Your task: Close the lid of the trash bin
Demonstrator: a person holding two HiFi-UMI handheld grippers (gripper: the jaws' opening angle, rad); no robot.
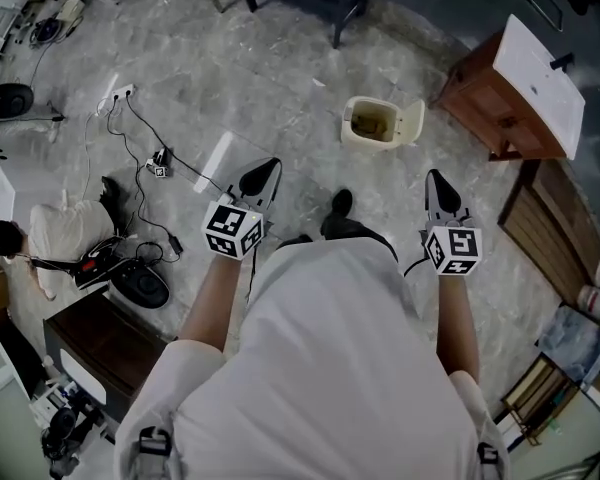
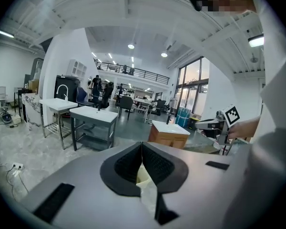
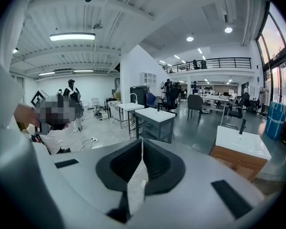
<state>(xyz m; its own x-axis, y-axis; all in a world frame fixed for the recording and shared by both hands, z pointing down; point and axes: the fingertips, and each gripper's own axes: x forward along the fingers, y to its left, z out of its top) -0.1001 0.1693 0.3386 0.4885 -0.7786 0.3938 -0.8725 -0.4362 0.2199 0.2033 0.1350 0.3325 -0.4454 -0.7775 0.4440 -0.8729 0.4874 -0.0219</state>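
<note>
**Inspector:** Where is the trash bin?

**Assistant:** The trash bin (image 1: pixel 368 126) stands on the stone floor (image 1: pixel 280 98) ahead of the person, in the upper middle of the head view. It is cream-coloured. Something dull yellow shows inside, and I cannot tell what it is.

**Inspector:** And the lid?

**Assistant:** The lid (image 1: pixel 413 123) is up. It is swung over to the bin's right side, toward the wooden cabinet (image 1: pixel 485 98) with a white top. The cabinet stands near the bin but apart from it.

**Inspector:** What is the state of the grippers?

**Assistant:** The left gripper (image 1: pixel 267 171) is held out in front, at the left of the head view. Its own view shows the two jaws pressed together at the tips, gripping nothing. A pale patch shows through the slot behind the tips, and I cannot identify it. The right gripper (image 1: pixel 435 181) is held out at the right. Its jaws are also pressed together and it carries nothing.

**Inspector:** How do they stand in relation to the bin?

**Assistant:** Both are well apart from it. The bin lies beyond their tips and between the two, nearer the right gripper's side.

**Inspector:** Anything else on the floor?

**Assistant:** A black shoe (image 1: pixel 340 205) shows between the grippers, just ahead of the white shirt (image 1: pixel 330 368). At the left, a seated person (image 1: pixel 55 233) is on the floor beside trailing cables (image 1: pixel 130 138).
</note>
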